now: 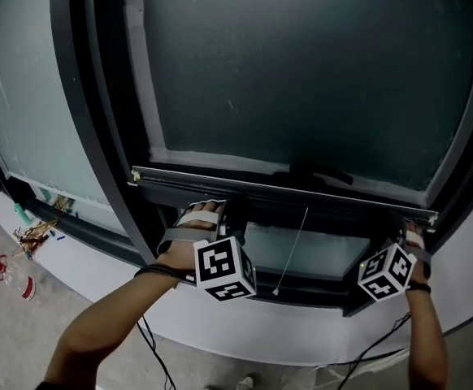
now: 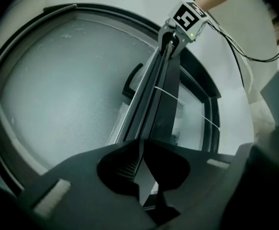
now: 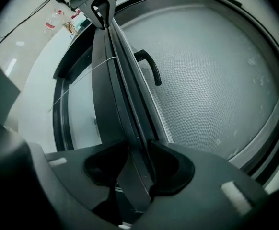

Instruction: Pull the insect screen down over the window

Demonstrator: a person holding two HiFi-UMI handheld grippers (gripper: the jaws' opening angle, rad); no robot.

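Note:
The grey mesh insect screen (image 1: 301,71) covers most of the window. Its dark bottom bar (image 1: 285,189) runs level across the frame, a little above the sill. My left gripper (image 1: 220,218) is at the bar's left end, its jaws closed on a thin edge of the bar (image 2: 154,99). My right gripper (image 1: 401,236) is at the bar's right end with the bar (image 3: 115,80) clamped between its jaws. A black handle (image 3: 151,66) sits mid-bar, and a thin pull cord (image 1: 289,254) hangs below it. From each gripper view the other gripper shows at the bar's far end.
The black window frame (image 1: 98,136) curves round the screen, with another pane (image 1: 33,96) at the left. White wall (image 1: 245,331) lies below the sill. Cables (image 1: 151,348) trail from my arms. Bottles and litter (image 1: 13,275) lie on the floor at the left.

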